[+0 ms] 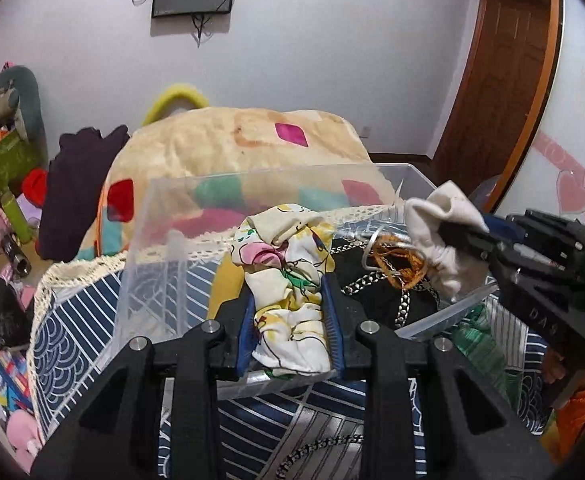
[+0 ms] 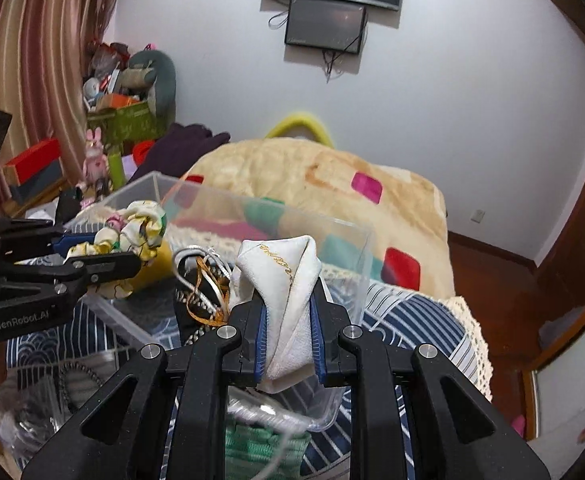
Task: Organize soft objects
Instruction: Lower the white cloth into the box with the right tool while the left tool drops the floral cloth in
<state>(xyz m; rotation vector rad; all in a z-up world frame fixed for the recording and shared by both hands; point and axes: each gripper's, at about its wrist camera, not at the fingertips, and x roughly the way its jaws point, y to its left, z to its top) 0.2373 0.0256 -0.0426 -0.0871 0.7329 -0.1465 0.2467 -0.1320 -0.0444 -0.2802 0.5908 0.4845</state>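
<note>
floral cloth [image 1: 288,292]: bunched cream fabric with yellow, pink and green print, pinched between the blue pads of the left gripper [image 1: 290,312], bulging out ahead of the fingertips over the near wall of the clear bin [image 1: 180,216]
white cloth [image 2: 288,312]: folded off-white piece with gold lettering along one edge, clamped in the right gripper [image 2: 288,332], sticking up past the fingertips above the bin
left gripper state: jaws narrowed onto the floral cloth, gap filled by fabric
right gripper state: jaws narrowed onto the white cloth, both pads pressing it
grippers to each other: right one sits to the right of the left, both over the bin, well apart
bin contents: silver chain [image 1: 376,280] on black fabric, orange ribbon tangle [image 1: 404,260] with a silver ring, just below the right gripper's cloth
under bin: navy and white patterned cover [image 1: 76,320] with lace trim
beyond bin: cream blanket [image 1: 244,140] with coloured patches, dark purple garment [image 1: 80,184] left of it
left view only: white cloth seen side-on, its hem gathered; wooden door [image 1: 500,92] at right
right view only: gold lettering on white cloth; green knit item [image 2: 260,448] below the gripper; striped curtain [image 2: 40,64] far left
both views: wall screen [image 2: 324,26] on the far wall
</note>
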